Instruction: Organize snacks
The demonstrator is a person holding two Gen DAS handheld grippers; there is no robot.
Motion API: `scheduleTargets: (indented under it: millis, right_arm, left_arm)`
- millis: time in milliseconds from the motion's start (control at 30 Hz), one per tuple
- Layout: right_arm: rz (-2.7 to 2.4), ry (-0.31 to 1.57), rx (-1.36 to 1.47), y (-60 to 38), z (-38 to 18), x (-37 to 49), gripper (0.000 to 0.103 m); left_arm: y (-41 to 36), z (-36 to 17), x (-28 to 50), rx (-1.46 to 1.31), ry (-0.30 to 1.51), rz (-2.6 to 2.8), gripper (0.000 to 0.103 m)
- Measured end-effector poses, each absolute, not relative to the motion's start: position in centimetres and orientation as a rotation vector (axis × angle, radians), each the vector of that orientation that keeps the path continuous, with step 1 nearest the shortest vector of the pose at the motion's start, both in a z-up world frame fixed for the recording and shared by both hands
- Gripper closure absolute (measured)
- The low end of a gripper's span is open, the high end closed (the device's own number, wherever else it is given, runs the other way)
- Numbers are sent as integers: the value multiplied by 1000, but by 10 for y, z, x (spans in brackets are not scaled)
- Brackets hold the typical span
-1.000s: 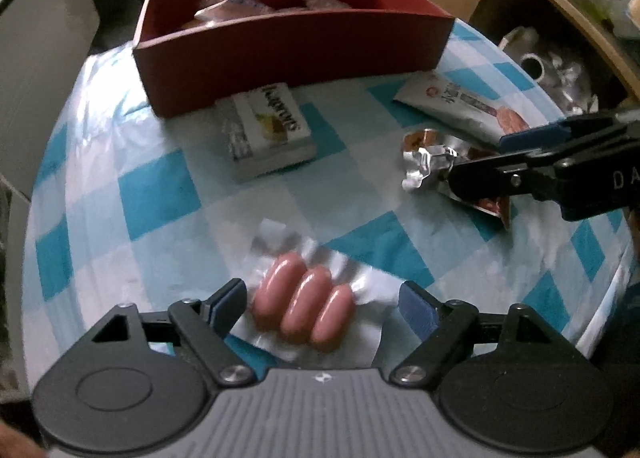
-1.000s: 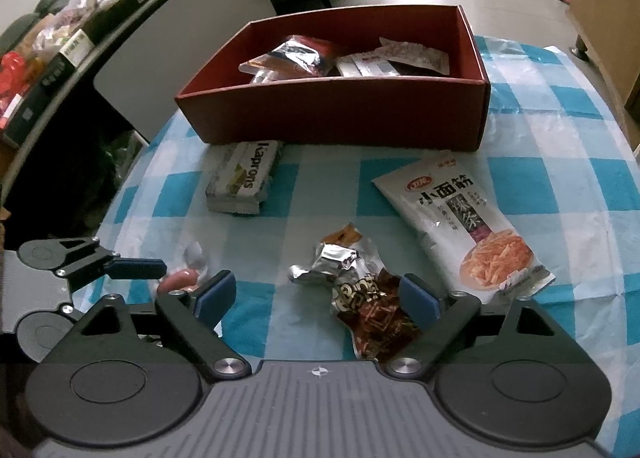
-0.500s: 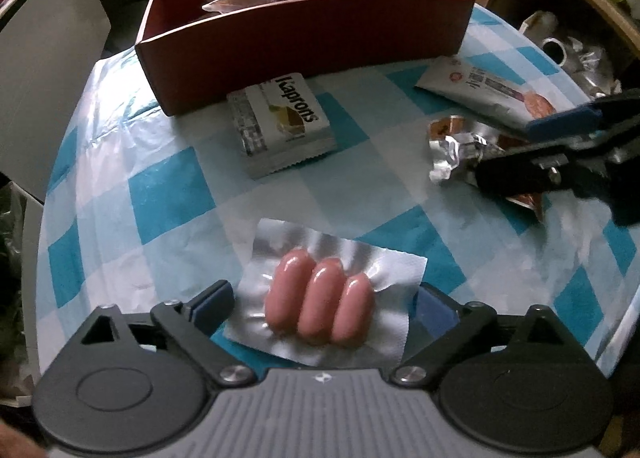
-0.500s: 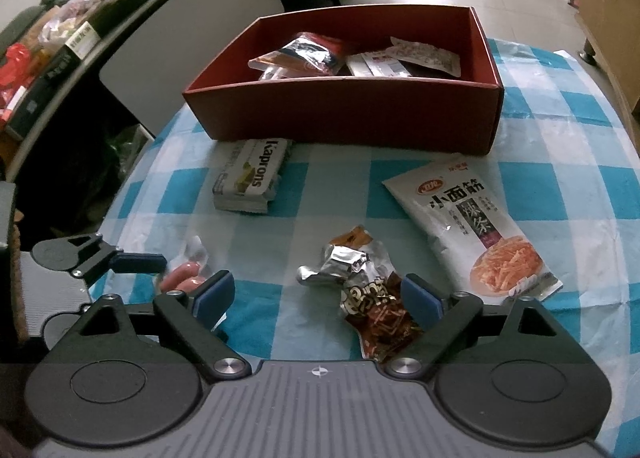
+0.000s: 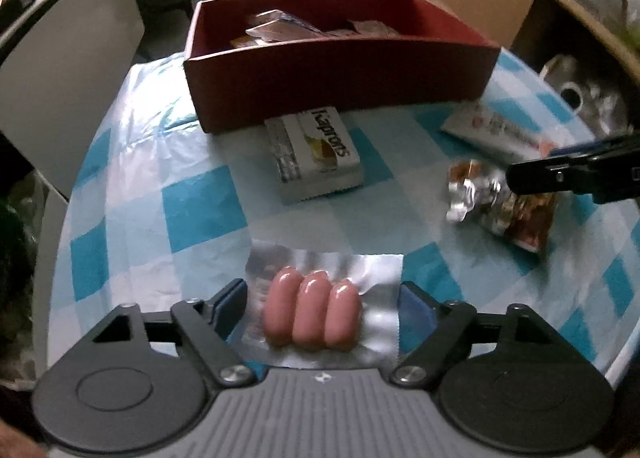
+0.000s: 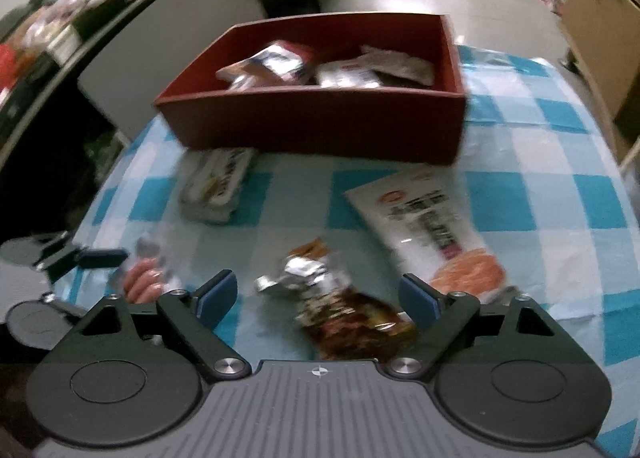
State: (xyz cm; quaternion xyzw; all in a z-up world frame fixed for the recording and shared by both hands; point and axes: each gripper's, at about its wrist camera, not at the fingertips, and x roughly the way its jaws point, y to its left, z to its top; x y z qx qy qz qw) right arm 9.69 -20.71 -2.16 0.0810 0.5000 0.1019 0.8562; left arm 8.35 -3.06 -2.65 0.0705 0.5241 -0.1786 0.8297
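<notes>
Clear vacuum pack of three pink sausages lies on blue-checked tablecloth between spread fingers of left gripper; light, slick film, firm middle, so pinch across sausages. Right gripper likewise spread, straddling crinkly brown foil snack bag; red cardboard box beyond

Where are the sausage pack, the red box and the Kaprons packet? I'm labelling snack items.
sausage pack (image 5: pixel 312 310), left wrist view, on the middle sausage.
red box (image 5: pixel 340 78), left wrist view, on its front wall.
Kaprons packet (image 5: pixel 320 150), left wrist view, on its printed top face.

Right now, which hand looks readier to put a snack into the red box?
Left, probably. The left gripper is open around the sausage pack; the right gripper is open around the crumpled foil packet, equally far from the red box.
</notes>
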Motion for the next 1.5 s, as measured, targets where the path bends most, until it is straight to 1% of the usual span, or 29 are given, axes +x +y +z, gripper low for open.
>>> scheduleTargets:
  millis: [133,267,467,533,567,633,667,800,867,1033,1267,1500]
  right_arm:
    - [166,1052,204,-225,-25,101,14]
    - [171,1071,189,-224,-31,101,14]
    - [270,1086,19,-191,-41,106,14]
    - [299,1106,-22,-181,-49,110,17]
    - [299,1132,-37,-178,-55,113,17]
    - [298,1112,-95,-171,-59,111,17]
    - [288,1109,-109,-169,-58,111,21]
    - [241,1093,-103,-173,-53,101,43]
    - [236,1093,-72,-177,-51,94,47]
    - [213,1092,-89,-171,-49,85,49]
    - [228,1077,0,-171,-41,77,49]
    - [233,1017,105,-185,-26,86,49]
  left_arm:
    - [-24,-23,85,103,1118,-379,33]
    - [-17,-18,84,61,1118,-393,34]
    - [-9,-16,84,20,1125,-402,34]
    - [-8,-16,84,17,1127,-408,34]
    - [-7,-17,84,17,1129,-409,34]
    - [-7,-18,84,16,1137,-411,34]
    - [-7,-18,84,15,1141,-411,34]
    - [-9,-17,83,5,1143,-427,34]
    - [-10,-15,82,7,1137,-435,34]
    - [-12,-11,80,5,1123,-443,34]
    - [-9,-8,82,-13,1112,-423,34]
    - [-13,-3,90,-22,1081,-402,34]
